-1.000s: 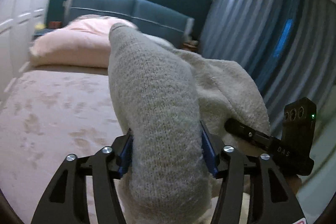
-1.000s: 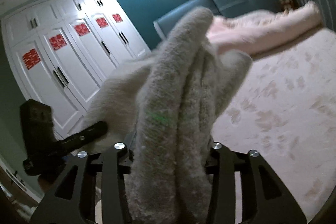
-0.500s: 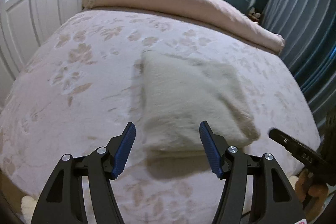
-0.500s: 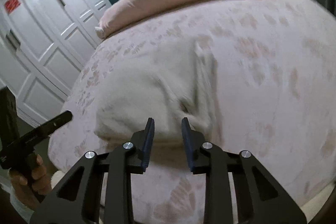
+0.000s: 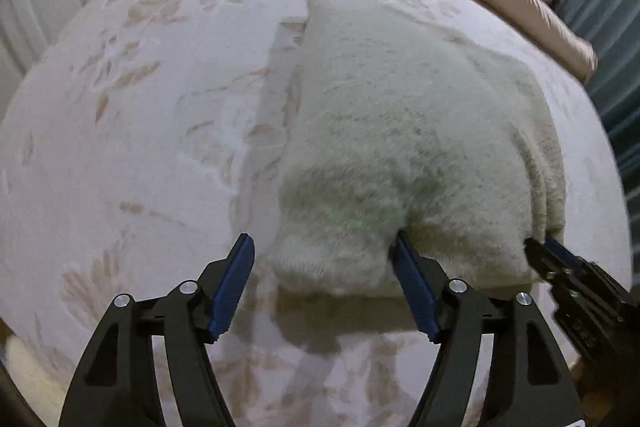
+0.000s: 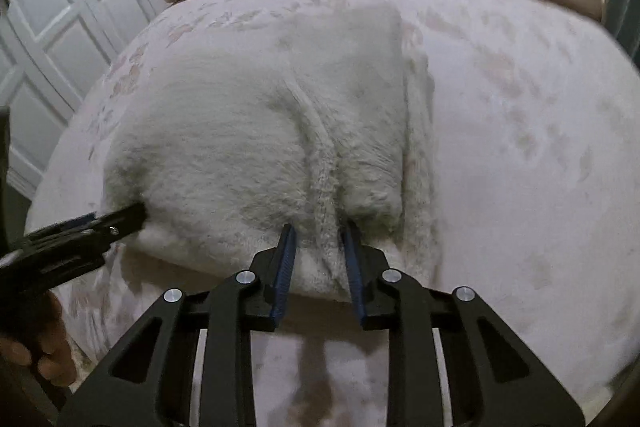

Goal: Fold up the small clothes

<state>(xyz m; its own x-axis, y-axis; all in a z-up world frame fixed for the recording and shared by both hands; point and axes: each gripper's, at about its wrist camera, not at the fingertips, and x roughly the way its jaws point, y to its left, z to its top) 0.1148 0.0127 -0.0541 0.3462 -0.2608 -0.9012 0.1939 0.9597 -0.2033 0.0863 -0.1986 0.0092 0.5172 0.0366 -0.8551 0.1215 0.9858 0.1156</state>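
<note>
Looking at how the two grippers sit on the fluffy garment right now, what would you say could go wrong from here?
1. The right gripper pinches only a narrow ridge of the cream fleece garment; a pull could drag that corner and undo the fold.
2. The left gripper is opening, with one fingertip sunk in the pile; it may snag while retreating.
3. The garment lies near the edge of the bed; a tug toward the person might slide it off.
</note>
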